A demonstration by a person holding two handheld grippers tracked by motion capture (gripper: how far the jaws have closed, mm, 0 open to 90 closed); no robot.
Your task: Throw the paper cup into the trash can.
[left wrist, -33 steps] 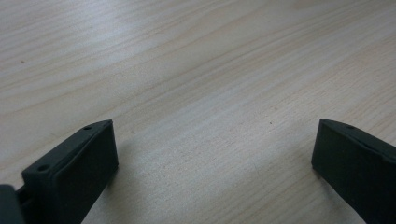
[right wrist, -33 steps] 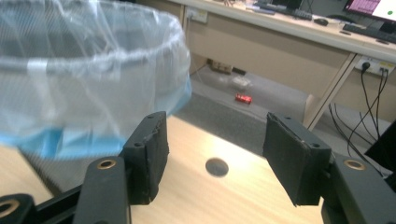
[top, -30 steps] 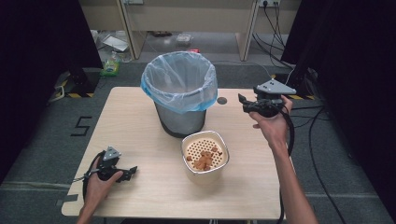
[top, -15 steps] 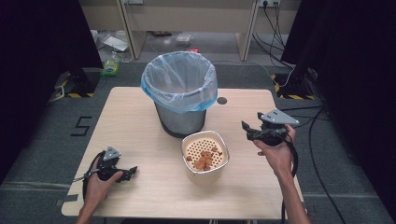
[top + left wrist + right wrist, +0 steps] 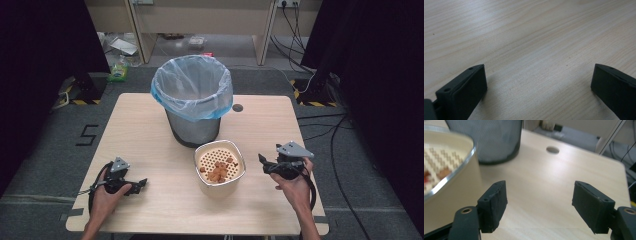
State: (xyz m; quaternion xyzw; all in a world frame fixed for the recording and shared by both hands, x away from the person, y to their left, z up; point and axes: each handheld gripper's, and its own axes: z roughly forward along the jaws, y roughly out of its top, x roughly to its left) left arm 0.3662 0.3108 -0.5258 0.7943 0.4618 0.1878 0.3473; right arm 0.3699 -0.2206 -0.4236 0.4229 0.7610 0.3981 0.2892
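A cream container (image 5: 219,167) with a perforated insert and orange-brown scraps (image 5: 217,171) stands at the table's front centre. Behind it is a grey mesh bin (image 5: 192,100) lined with a pale blue bag. My right gripper (image 5: 262,162) hovers just right of the container, open and empty; its own view has the container's wall (image 5: 446,195) at left and the bin (image 5: 486,140) beyond, with the gripper (image 5: 539,197) over bare wood. My left gripper (image 5: 140,184) rests near the front left corner, open and empty, with only wood between its jaws (image 5: 536,80).
The wooden table (image 5: 150,130) has a round cable hole (image 5: 237,107) behind the bin. Cables (image 5: 325,130) trail on the floor to the right. Desks and clutter stand beyond the table's far edge.
My right gripper has come down and toward the table's front, from beside the bin to beside the cream container. The left gripper has stayed put.
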